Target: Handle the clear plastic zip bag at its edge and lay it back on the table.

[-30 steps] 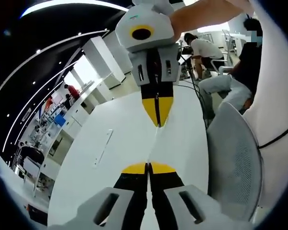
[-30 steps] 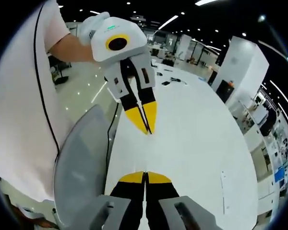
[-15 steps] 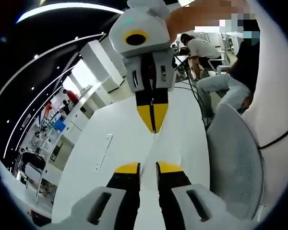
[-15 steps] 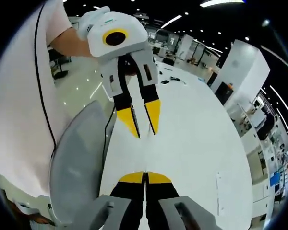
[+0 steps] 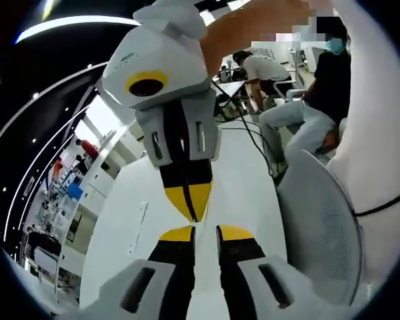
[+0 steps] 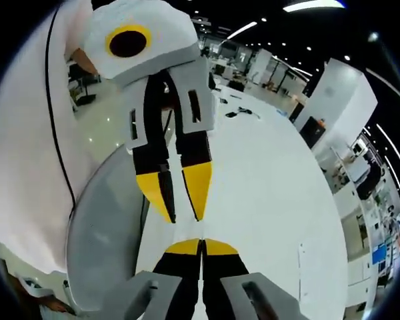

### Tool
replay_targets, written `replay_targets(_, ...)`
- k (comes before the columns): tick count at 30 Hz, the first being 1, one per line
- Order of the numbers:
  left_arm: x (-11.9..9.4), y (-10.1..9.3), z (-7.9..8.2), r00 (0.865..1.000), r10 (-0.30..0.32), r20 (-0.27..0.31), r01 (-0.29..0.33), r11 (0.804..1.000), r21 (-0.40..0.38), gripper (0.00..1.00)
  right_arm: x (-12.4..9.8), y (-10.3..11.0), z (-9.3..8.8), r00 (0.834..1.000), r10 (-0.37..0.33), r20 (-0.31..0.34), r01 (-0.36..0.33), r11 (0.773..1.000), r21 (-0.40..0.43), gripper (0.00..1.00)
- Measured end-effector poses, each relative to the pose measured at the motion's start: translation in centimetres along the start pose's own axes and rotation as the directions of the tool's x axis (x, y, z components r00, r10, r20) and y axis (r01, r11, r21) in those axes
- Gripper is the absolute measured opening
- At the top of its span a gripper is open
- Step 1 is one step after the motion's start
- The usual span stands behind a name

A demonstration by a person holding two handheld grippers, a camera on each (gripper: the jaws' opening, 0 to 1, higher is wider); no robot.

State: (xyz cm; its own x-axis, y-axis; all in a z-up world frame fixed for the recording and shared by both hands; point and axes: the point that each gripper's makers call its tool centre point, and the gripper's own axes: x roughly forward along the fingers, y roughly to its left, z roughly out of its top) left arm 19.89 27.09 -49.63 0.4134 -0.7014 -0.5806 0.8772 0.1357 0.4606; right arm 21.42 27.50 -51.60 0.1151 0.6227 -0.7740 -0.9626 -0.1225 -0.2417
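Left gripper view: nearest, over the white bench (image 5: pixel 247 193), the left claw (image 5: pixel 207 232) has its yellow tips spread with a clear gap between them. Just beyond it, the right claw (image 5: pixel 191 202) reaches in over the bench with its tips pressed together, almost meeting the left claw's tips. I cannot tell where the clear plastic zip bag is, nor whether it sits between those closed tips. A grey mesh chair (image 5: pixel 320 233) stands beside the bench. A thin white strip (image 5: pixel 139 221) lies on the bench, black cables (image 5: pixel 253 133) trail farther along it, and a seated person (image 5: pixel 270 67) is beyond the bench's far end.

Right gripper view: the same closed and spread tips show, with a white pillar (image 6: pixel 337 93) beyond the bench.
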Motion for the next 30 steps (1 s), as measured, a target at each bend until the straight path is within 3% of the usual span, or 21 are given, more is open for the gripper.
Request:
replay_targets(24, 1.0, -0.6, -1.9, 0.994, -0.049, -0.093, 0.050, 0.999, 0.014, 0.03, 0.3, -0.1, 0.4, 1.000, -0.004, -0.003, 0.004, 1.000, -0.009, 0.00)
replay_targets(30, 1.2, -0.8, -2.3, 0.989, -0.064, -0.130, 0.071, 0.996, 0.047, 0.01, 0.5, 0.0, 0.3, 1.000, 0.005, -0.011, -0.005, 1.000, -0.010, 0.00)
